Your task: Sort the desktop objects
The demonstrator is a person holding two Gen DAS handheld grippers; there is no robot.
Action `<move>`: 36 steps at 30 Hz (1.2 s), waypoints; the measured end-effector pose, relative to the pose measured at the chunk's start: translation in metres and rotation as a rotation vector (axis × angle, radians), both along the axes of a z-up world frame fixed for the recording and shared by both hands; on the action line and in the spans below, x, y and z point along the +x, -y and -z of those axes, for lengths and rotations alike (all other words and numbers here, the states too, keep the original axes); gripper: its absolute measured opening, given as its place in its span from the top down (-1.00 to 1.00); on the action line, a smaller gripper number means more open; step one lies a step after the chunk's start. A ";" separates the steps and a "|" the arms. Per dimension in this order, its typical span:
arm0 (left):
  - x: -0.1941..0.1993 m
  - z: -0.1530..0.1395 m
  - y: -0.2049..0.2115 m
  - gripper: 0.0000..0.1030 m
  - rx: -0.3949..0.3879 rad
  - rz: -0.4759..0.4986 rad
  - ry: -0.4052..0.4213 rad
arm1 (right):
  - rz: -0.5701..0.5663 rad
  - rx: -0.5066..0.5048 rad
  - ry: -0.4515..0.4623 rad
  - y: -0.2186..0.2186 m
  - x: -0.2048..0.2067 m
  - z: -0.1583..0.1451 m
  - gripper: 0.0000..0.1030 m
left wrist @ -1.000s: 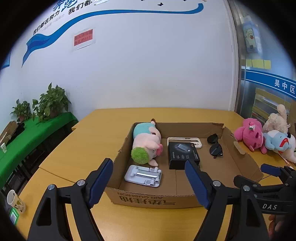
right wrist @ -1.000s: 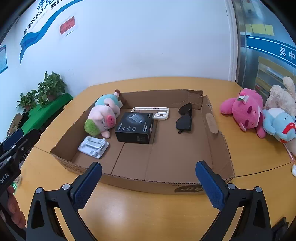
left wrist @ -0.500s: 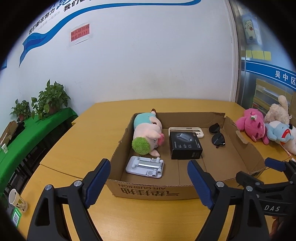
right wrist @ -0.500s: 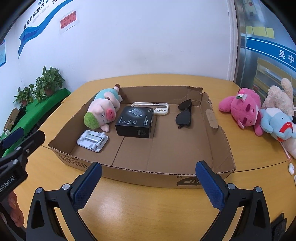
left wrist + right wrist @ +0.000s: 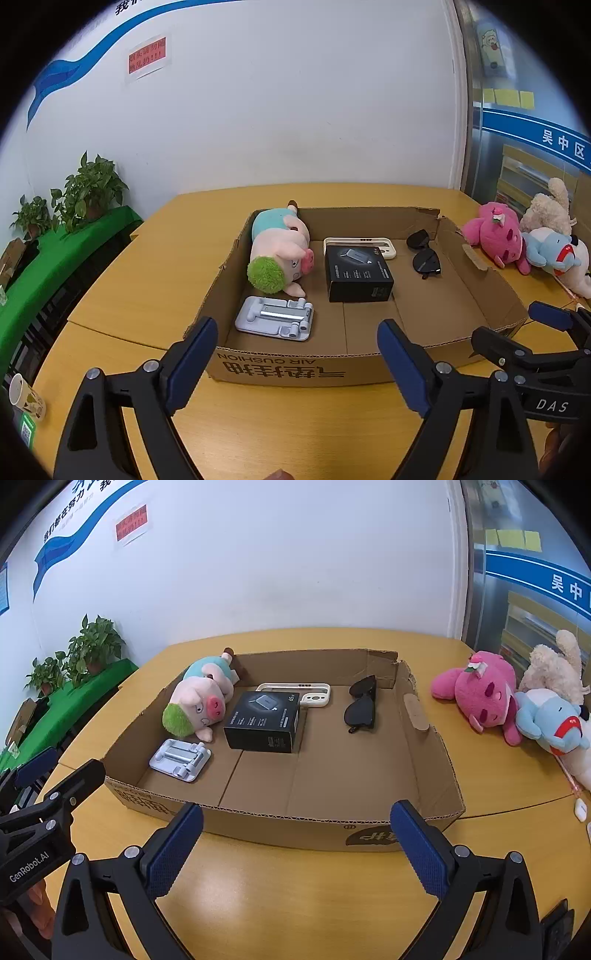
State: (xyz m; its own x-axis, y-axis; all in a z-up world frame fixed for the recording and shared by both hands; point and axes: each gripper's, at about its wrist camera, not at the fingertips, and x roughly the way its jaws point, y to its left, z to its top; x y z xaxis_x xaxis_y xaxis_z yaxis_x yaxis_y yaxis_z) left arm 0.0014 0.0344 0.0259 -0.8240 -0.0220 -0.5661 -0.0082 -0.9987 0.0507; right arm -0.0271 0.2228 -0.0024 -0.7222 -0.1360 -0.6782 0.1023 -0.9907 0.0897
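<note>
We held both grippers empty before the cardboard box (image 5: 280,812) on the desk (image 5: 295,893): the left gripper (image 5: 295,363) had just been spreading its fingers with nothing between them, and the right gripper (image 5: 295,849) stood wide too. The pink plush (image 5: 476,694), which we judged next, lay outside the box's right wall; it looked soft and light, best pinched across the body. Behind stood a white wall (image 5: 277,572) and potted plants (image 5: 77,657).

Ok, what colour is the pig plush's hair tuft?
Green; the pig plush shows it best in the right wrist view.
</note>
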 end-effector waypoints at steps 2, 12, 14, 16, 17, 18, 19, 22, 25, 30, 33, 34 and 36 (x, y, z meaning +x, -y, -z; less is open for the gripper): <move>0.000 0.001 0.000 -0.74 0.001 0.001 0.002 | -0.004 -0.002 0.001 0.001 0.000 0.000 -0.99; -0.002 0.003 0.001 -0.99 0.031 0.041 0.006 | -0.003 -0.007 0.014 0.002 0.001 0.004 -0.99; -0.002 0.004 0.000 -0.99 0.027 0.035 0.009 | -0.004 -0.003 0.015 0.002 0.001 0.005 -0.99; -0.004 0.005 0.001 -0.99 0.021 0.027 0.013 | -0.004 0.000 0.016 0.002 0.001 0.006 -0.99; -0.004 0.006 0.002 -0.99 0.024 0.024 0.015 | -0.003 0.000 0.015 0.002 0.000 0.006 -0.99; -0.005 0.007 0.003 -0.99 0.028 0.023 0.018 | -0.003 -0.001 0.015 0.002 0.000 0.006 -0.99; -0.005 0.008 0.003 -0.99 0.030 0.021 0.022 | -0.004 -0.001 0.016 0.001 -0.001 0.006 -0.99; -0.006 0.010 0.004 -0.99 0.024 0.020 0.027 | 0.000 0.001 0.020 0.000 -0.002 0.008 -0.99; -0.008 0.011 0.005 -0.99 0.023 0.014 0.031 | 0.000 0.003 0.021 0.001 -0.003 0.008 -0.99; -0.010 0.011 0.007 -0.99 0.025 0.013 0.032 | 0.002 0.012 0.017 0.002 -0.003 0.008 -0.99; -0.011 0.013 0.008 -0.99 0.026 0.012 0.040 | 0.004 0.015 0.017 0.001 -0.004 0.008 -0.99; -0.011 0.013 0.008 -0.99 0.025 0.012 0.041 | 0.005 0.014 0.017 0.001 -0.004 0.008 -0.99; -0.012 0.013 0.009 -0.99 0.027 0.011 0.041 | 0.004 0.014 0.016 0.001 -0.004 0.008 -0.99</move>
State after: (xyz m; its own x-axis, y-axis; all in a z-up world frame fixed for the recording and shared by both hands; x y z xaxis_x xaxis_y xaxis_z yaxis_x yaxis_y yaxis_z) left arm -0.0107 0.0256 0.0132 -0.7999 0.0031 -0.6001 -0.0210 -0.9995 0.0228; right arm -0.0308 0.2218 -0.0106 -0.7117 -0.1234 -0.6915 0.0965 -0.9923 0.0777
